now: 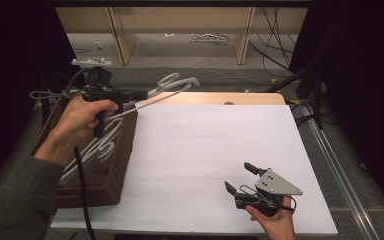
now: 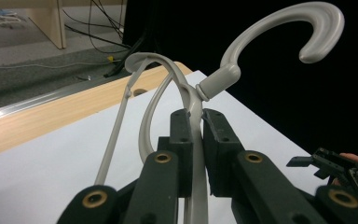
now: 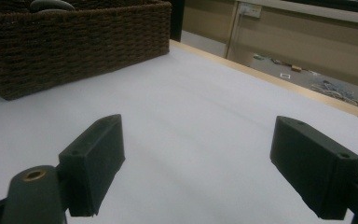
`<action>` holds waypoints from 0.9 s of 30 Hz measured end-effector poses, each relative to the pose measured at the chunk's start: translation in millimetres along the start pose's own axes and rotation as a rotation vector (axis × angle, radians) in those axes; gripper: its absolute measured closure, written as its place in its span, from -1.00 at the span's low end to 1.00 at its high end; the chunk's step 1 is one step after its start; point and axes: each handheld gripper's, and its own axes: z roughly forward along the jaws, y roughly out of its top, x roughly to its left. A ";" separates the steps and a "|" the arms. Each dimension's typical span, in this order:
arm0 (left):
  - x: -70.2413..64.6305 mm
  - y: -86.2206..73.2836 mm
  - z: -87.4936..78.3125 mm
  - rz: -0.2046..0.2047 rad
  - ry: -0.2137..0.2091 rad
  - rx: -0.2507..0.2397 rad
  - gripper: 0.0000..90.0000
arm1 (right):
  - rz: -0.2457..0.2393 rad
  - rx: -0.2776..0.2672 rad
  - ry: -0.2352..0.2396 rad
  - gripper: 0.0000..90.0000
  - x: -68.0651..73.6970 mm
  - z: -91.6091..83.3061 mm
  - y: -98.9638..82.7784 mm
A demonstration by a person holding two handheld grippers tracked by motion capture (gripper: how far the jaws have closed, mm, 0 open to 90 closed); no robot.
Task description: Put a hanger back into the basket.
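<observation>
Left gripper (image 2: 196,140) clamps a grey hanger (image 2: 191,100); right gripper (image 3: 198,163) rests wide open.

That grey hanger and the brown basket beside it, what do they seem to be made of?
The hanger looks like moulded plastic: smooth, pale grey, with a soft sheen along its hook and a collar where the hook joins the body. The basket looks like woven wicker or a similar fibre, dark brown and matt, with rows of plaited strands; whether natural or synthetic I cannot tell.
</observation>
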 end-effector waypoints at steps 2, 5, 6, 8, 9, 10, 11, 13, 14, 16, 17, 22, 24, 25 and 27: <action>6.7 -2.8 -10.3 0.001 0.018 -0.008 0.84 | 0.003 0.011 0.008 -0.59 0.3 0.0 0.1; 16.8 -8.5 -29.7 -0.004 0.055 -0.019 0.84 | -0.003 0.002 0.007 -0.59 0.5 1.9 -0.4; 20.2 -10.7 -35.8 -0.008 0.060 -0.030 0.84 | -0.002 0.012 0.005 -0.59 0.8 1.7 -0.5; 27.5 -15.0 -50.6 -0.022 0.082 -0.047 0.84 | 0.001 0.009 0.003 -0.59 1.4 2.6 -1.0; 29.9 -16.4 -55.0 -0.027 0.085 -0.056 0.84 | 0.002 0.015 0.004 -0.59 1.4 2.3 -1.0; 32.9 -18.6 -60.9 -0.029 0.093 -0.061 0.84 | 0.003 0.017 0.005 -0.59 1.4 2.2 -1.1; 36.2 -21.7 -67.7 -0.034 0.108 -0.069 0.84 | 0.003 0.018 0.005 -0.59 1.3 2.2 -1.1; 40.4 -26.6 -76.4 -0.033 0.123 -0.064 0.84 | 0.003 0.018 0.004 -0.59 1.4 2.4 -1.2; 43.4 -29.5 -81.8 -0.040 0.134 -0.066 0.84 | 0.001 0.020 0.003 -0.59 1.3 2.4 -1.3; 49.0 -35.3 -92.3 -0.047 0.149 -0.074 0.84 | 0.002 0.013 0.006 -0.59 1.6 3.3 -1.6; 52.3 -38.7 -98.9 -0.056 0.162 -0.080 0.84 | 0.002 0.008 0.009 -0.59 1.6 3.8 -1.7; 63.3 -50.9 -121.5 -0.078 0.181 -0.088 0.84 | 0.001 0.016 -0.001 -0.59 1.9 3.9 -2.0; 67.3 -56.2 -128.4 -0.084 0.195 -0.089 0.84 | 0.001 0.019 0.001 -0.59 1.8 4.0 -2.0; 69.2 -58.9 -131.2 -0.088 0.201 -0.090 0.84 | 0.001 0.017 -0.002 -0.59 1.9 4.1 -2.0; 73.0 -64.2 -135.8 -0.094 0.211 -0.090 0.84 | 0.001 0.017 -0.003 -0.59 1.9 4.0 -1.9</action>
